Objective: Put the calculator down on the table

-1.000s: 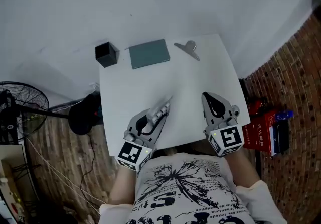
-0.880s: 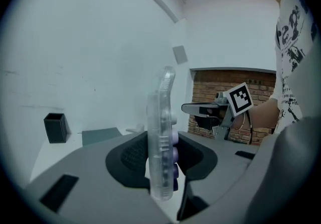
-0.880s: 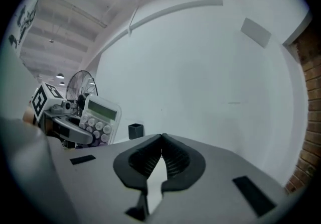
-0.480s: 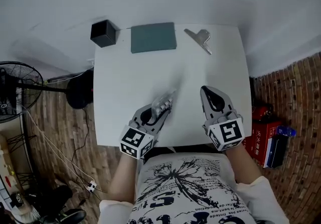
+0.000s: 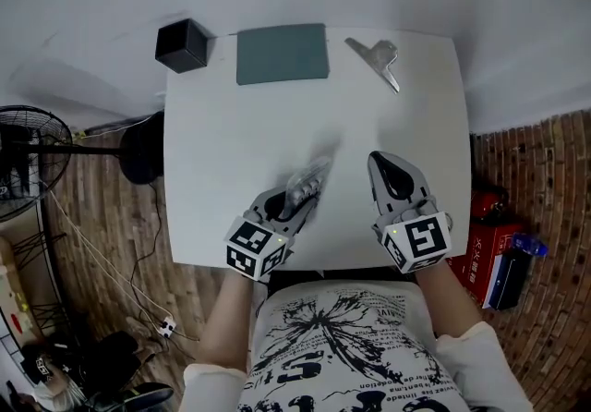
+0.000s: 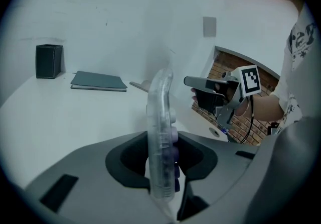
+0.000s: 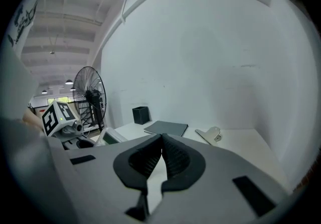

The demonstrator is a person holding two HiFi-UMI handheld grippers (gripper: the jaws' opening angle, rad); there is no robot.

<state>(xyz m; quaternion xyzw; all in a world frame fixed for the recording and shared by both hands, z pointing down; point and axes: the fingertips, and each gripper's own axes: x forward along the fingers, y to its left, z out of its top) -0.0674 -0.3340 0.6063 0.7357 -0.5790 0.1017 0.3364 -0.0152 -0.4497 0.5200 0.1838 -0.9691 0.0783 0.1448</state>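
My left gripper (image 5: pixel 294 202) is shut on a clear-cased calculator (image 5: pixel 306 185) with purple keys, near the front edge of the white table (image 5: pixel 231 138). In the left gripper view the calculator (image 6: pixel 160 127) stands on edge between the pads of the left gripper (image 6: pixel 163 160), its far end pointing over the tabletop. Whether it touches the table I cannot tell. My right gripper (image 5: pixel 380 163) hovers to its right with its jaws together and nothing in them, and the right gripper view shows that gripper (image 7: pixel 161 140) the same way. There the calculator (image 7: pixel 111 137) shows at the left.
At the table's far edge stand a black box (image 5: pixel 183 44), a grey-green notebook (image 5: pixel 282 54) and a metal clip (image 5: pixel 377 56). A floor fan (image 5: pixel 28 156) stands left of the table, and red boxes (image 5: pixel 489 248) lie on the brick floor to its right.
Both grippers have sunk toward the table's front part. The left one has rolled, with the calculator still in it. The head view has shifted, and the whole table now shows.
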